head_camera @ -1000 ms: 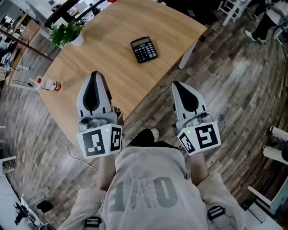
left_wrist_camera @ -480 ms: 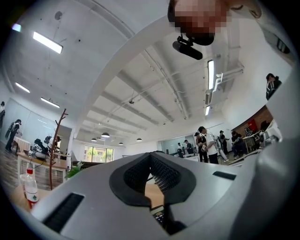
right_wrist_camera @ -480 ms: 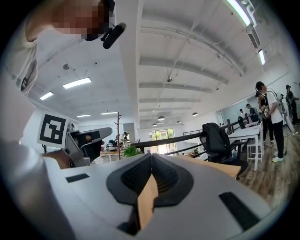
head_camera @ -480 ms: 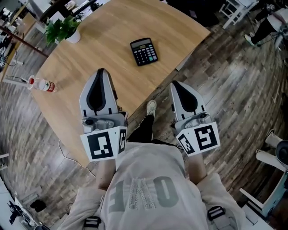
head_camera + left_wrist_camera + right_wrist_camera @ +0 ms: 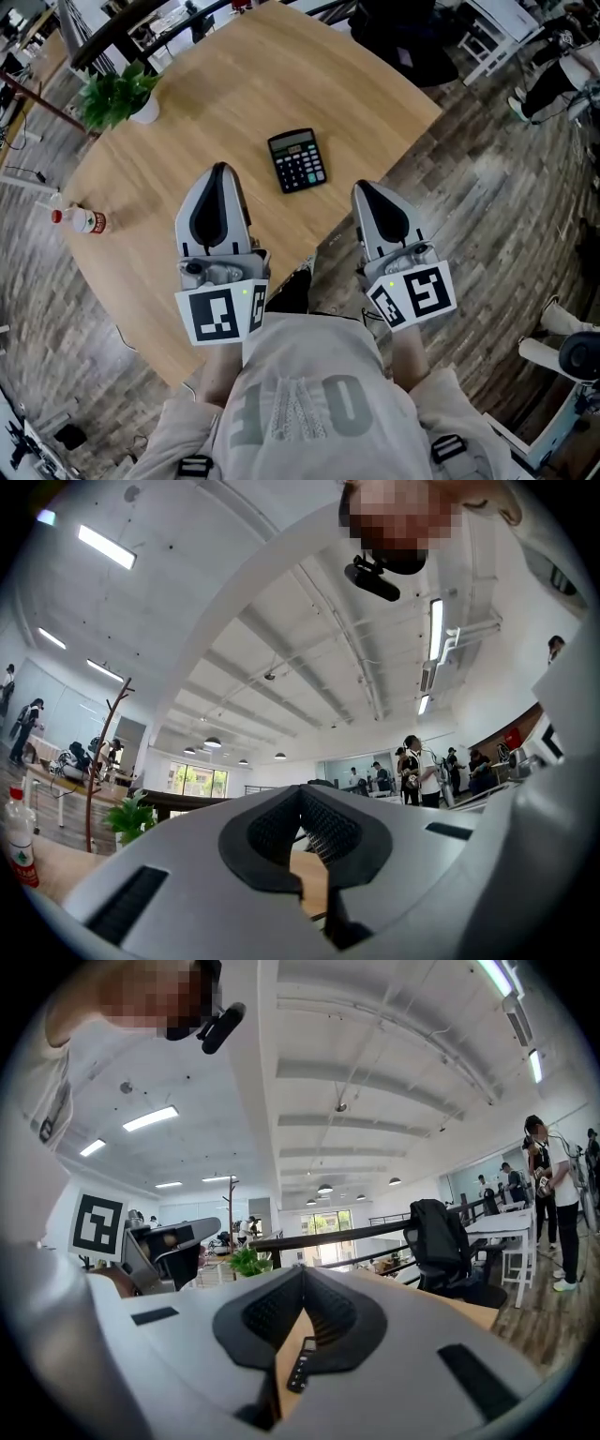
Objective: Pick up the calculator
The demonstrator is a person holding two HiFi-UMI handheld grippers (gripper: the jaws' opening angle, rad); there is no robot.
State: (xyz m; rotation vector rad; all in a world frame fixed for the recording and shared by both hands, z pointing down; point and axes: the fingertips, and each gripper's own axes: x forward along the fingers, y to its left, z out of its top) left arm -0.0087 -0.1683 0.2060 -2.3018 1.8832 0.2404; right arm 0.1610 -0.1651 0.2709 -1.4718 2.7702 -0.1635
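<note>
The black calculator [image 5: 297, 159] lies flat on the round wooden table [image 5: 225, 75], keys up. My left gripper [image 5: 221, 169] hovers over the table just left of it, jaws together and empty. The right gripper [image 5: 362, 187] is shut too, its tip at the table's near edge, right of the calculator and a little short of it. In the right gripper view the calculator [image 5: 301, 1364] shows edge-on through the hole behind the closed jaw tips [image 5: 303, 1267]. The left gripper view shows its tips [image 5: 302, 789] meeting, with only table top [image 5: 314, 883] behind them.
A small potted plant [image 5: 117, 94] stands at the table's far left, and a red-labelled bottle [image 5: 80, 220] lies near the left edge. A chair draped in black [image 5: 441, 1241] sits beyond the table. Wood-plank floor [image 5: 487, 187] surrounds it, with people far off.
The person has stepped toward the table. Both grippers have moved forward, and the calculator now lies much closer, between their tips. Both have stayed shut.
</note>
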